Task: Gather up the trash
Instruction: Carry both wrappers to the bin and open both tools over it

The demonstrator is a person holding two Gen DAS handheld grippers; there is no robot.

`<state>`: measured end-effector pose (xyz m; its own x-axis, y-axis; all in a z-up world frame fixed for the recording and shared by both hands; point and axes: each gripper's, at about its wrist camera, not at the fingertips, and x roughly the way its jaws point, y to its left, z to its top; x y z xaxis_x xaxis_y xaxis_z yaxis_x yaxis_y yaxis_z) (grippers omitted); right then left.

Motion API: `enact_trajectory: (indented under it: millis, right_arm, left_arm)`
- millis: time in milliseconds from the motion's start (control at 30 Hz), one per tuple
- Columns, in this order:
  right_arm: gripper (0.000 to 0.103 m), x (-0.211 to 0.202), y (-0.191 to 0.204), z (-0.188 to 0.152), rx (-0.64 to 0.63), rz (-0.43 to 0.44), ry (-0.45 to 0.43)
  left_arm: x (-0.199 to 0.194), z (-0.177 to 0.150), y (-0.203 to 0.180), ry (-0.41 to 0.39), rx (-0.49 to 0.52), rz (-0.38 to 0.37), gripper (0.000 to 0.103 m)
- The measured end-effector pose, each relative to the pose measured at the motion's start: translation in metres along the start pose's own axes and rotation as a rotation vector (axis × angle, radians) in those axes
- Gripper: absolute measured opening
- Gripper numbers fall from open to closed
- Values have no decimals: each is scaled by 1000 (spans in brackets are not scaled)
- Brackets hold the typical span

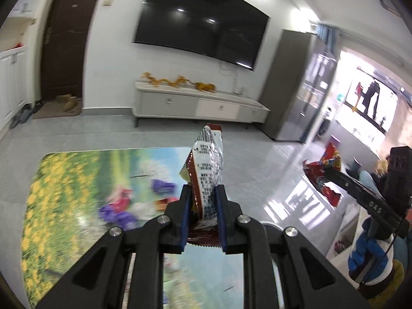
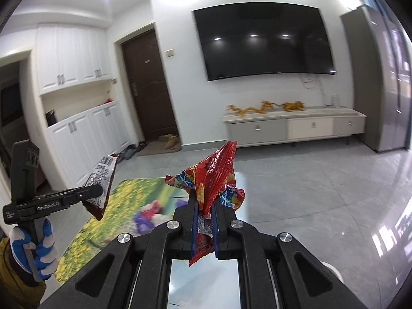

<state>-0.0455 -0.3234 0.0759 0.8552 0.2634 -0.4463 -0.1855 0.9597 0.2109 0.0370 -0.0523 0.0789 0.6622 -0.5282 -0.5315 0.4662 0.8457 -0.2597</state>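
My left gripper (image 1: 203, 190) is shut on a brown and silver snack wrapper (image 1: 207, 162) that stands up between its blue pads, lifted above the table. In the right wrist view the same wrapper (image 2: 103, 180) hangs from that gripper (image 2: 96, 193) at the left, held by a gloved hand (image 2: 42, 252). My right gripper (image 2: 205, 200) is shut on a crumpled red snack wrapper (image 2: 216, 177) that fans out above its fingers. The red wrapper (image 1: 324, 172) also shows at the right of the left wrist view, in the right gripper (image 1: 332, 175).
Below both grippers lies a table with a flower-meadow print top (image 1: 77, 180), with purple and pink scraps (image 1: 121, 200) on it. Beyond are grey floor tiles, a low white TV cabinet (image 1: 195, 105), a wall TV (image 1: 203, 20), a dark door (image 1: 64, 41) and a tall grey fridge (image 2: 386, 77).
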Motion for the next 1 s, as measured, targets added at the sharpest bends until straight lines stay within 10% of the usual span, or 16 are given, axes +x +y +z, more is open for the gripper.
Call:
enact_trajectory:
  millis: [1000]
  right_arm:
    - [13, 47, -277, -189, 545, -268, 318]
  left_arm:
    - [320, -97, -220, 632, 207, -302, 20]
